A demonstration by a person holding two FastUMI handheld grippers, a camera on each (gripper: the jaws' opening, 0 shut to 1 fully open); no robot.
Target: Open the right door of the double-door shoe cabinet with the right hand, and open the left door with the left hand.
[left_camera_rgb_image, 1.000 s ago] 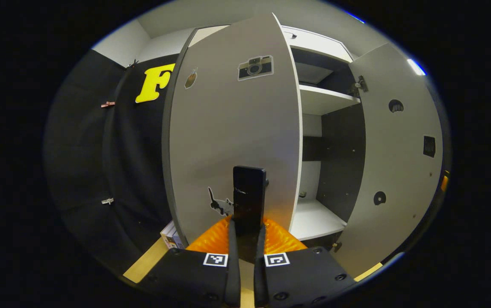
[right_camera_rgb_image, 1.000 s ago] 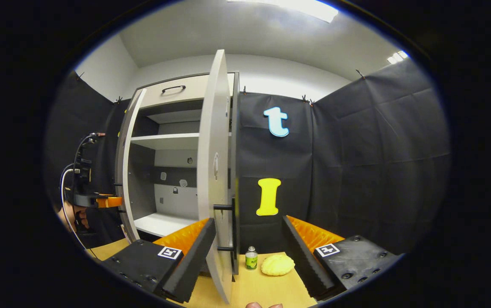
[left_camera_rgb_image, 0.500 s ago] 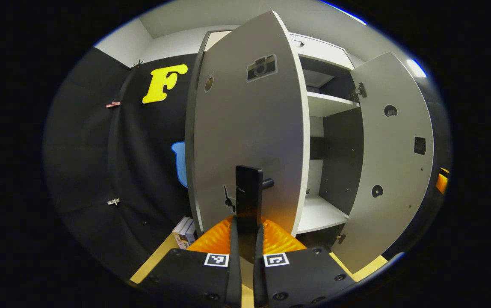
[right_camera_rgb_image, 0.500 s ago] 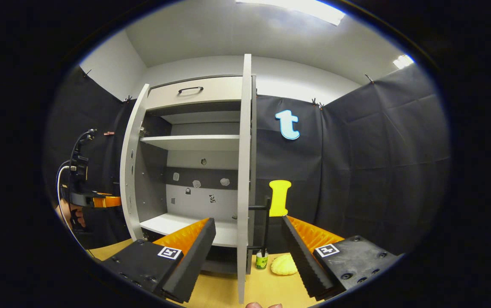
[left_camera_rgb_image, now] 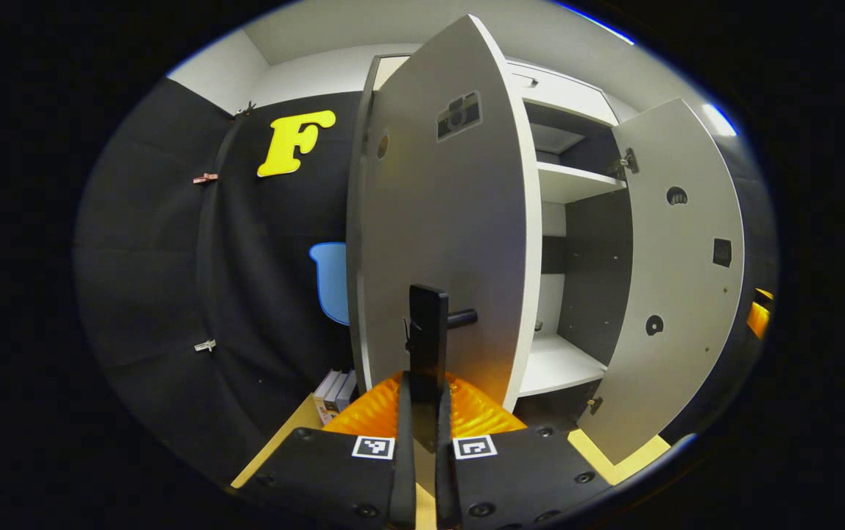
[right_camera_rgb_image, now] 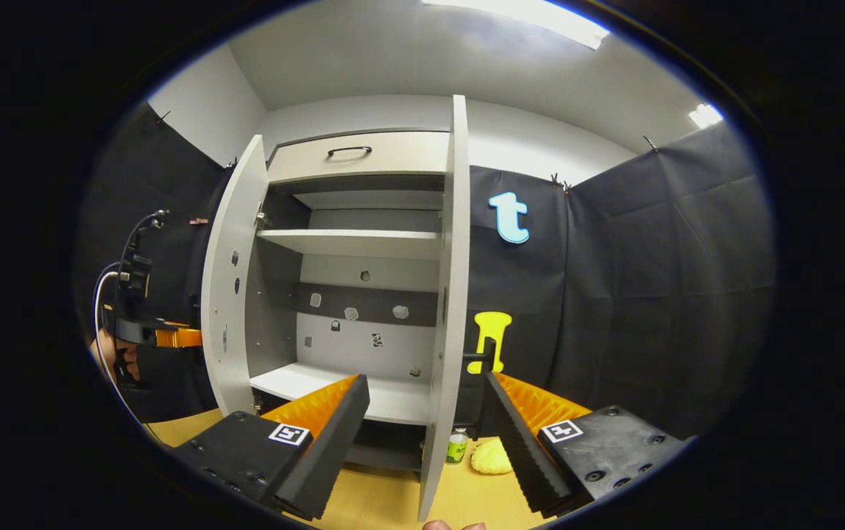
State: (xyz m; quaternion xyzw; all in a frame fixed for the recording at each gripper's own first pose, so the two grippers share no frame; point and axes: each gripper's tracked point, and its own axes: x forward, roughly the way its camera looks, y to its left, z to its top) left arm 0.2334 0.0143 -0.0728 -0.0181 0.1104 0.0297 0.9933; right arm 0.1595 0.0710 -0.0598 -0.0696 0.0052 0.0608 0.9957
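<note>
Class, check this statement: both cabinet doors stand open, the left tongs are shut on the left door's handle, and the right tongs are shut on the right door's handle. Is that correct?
Not quite. The right tongs are open: in the right gripper view their fingers stand wide apart on either side of the right door, not pressing its handle. The rest holds: both doors stand open, and the left tongs are shut on the left door's handle.

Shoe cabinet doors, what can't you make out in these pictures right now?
- Left gripper view: the left gripper hides most of the left door handle.
- Right gripper view: the right door stands edge-on, hiding its face and most of its handle.
- Right gripper view: stickers on the back panel are too small.
</note>
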